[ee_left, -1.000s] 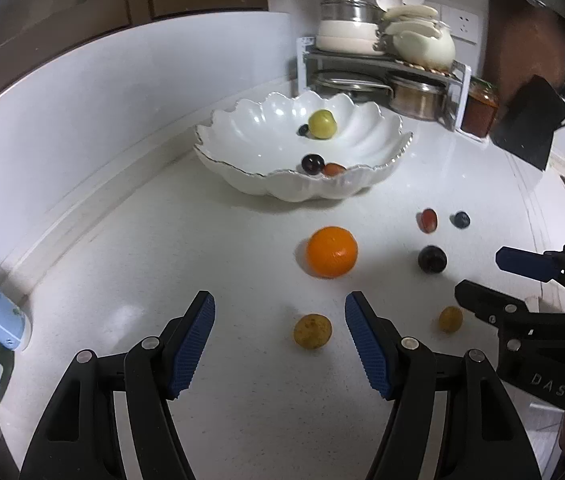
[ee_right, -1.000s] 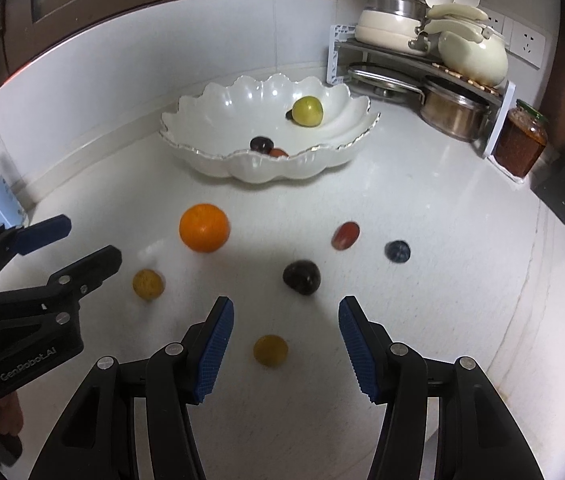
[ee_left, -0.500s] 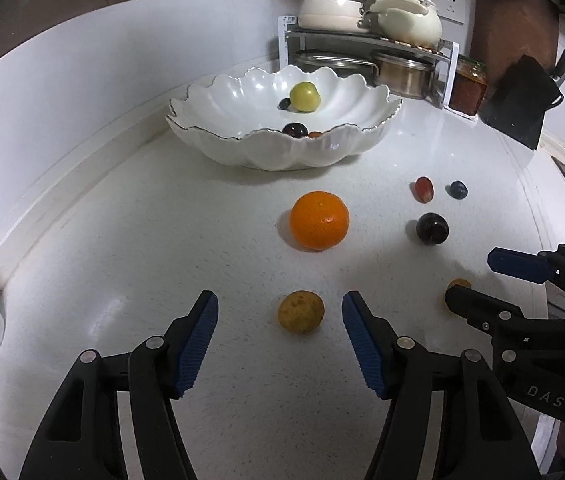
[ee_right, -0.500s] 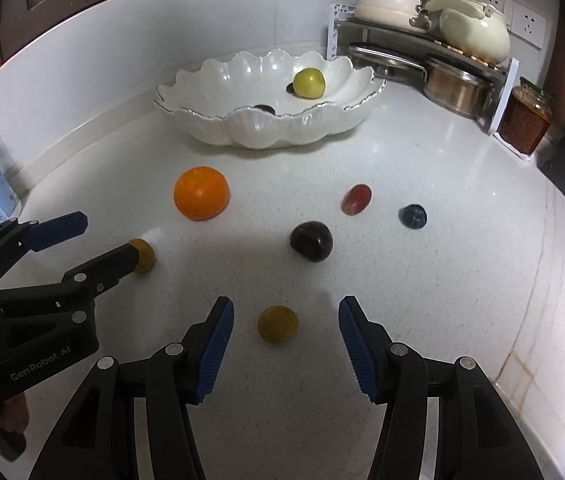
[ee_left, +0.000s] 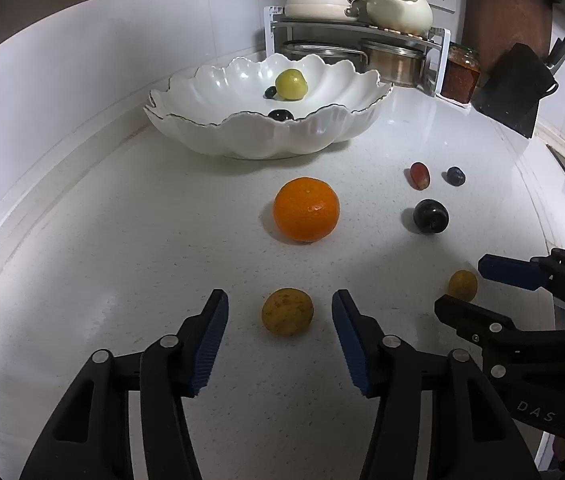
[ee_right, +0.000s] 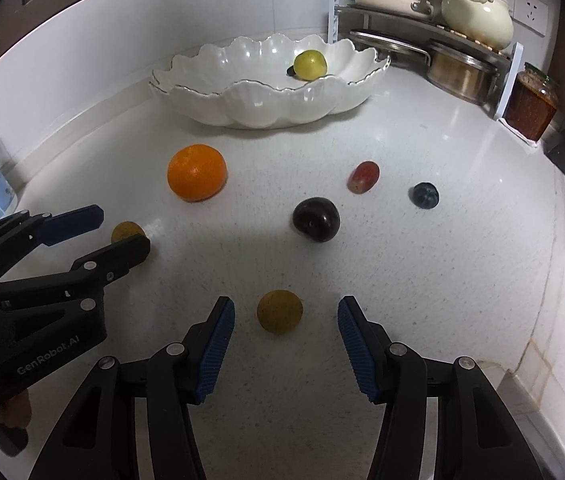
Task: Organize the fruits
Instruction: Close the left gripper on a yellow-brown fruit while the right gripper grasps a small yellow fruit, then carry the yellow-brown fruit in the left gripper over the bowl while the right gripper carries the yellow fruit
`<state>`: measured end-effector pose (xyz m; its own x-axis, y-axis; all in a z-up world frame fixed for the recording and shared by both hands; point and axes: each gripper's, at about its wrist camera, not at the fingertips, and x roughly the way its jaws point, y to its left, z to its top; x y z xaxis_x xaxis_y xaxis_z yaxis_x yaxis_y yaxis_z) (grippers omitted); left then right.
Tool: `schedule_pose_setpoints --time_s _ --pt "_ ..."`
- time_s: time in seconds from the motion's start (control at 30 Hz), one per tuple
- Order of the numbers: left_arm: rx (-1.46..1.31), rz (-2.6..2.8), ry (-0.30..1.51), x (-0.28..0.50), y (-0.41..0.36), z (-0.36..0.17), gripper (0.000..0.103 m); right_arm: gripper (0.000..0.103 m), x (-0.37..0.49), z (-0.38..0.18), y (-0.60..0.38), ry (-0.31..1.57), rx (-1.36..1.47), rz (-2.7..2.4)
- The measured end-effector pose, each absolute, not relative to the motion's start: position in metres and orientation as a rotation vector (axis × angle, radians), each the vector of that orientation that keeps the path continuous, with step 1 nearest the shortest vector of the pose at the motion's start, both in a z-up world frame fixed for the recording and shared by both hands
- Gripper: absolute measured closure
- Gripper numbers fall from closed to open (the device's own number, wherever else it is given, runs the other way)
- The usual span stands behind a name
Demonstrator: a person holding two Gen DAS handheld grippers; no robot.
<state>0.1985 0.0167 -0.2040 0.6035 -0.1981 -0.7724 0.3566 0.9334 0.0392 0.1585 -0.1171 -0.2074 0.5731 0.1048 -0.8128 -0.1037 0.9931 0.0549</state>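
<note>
Down on the white speckled stone surface [ee_left: 122, 240] lie the loose fruits, all clear of the bowl. Leftmost is a small dull-yellow round fruit with brown mottling [ee_left: 287, 311]; it sits between the blue ribbed pads of the left tongs [ee_left: 278, 332], whose jaws have just been closing in but show a gap on either side of it, touching nothing. Beyond it rests a large glossy orange [ee_left: 306, 209]. Further right, a second small yellow-brown round fruit [ee_right: 279, 311] lies between the pads of the right tongs [ee_right: 286, 336], which stand partly spread and also clear of it. Past that fruit sit a dark purple plum [ee_right: 316, 219], then a small red grape [ee_right: 363, 176] and a blue-black berry [ee_right: 424, 195] side by side.

At the back stands a wide white scalloped ceramic bowl with a thin metallic rim [ee_left: 242, 136]. Inside it are a yellow-green round fruit [ee_left: 291, 84], a small dark berry [ee_left: 270, 92] touching its left side, and another dark fruit [ee_left: 280, 115] nearer the front wall, half hidden by the rim.
</note>
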Motion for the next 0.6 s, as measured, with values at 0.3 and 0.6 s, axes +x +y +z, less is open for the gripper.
schedule_pose_setpoints --time_s 0.3,0.6 --pt "0.199 -0.334 0.888 0.1999 0.0134 -0.2110 0.072 0.063 0.1585 -0.2100 -0.1159 0.940 -0.016 0.122" --pt "0.201 -0.356 0.883 0.1973 0.0100 -0.2119 0.075 0.078 0.1557 -0.2108 -0.1147 0.914 -0.029 0.139"
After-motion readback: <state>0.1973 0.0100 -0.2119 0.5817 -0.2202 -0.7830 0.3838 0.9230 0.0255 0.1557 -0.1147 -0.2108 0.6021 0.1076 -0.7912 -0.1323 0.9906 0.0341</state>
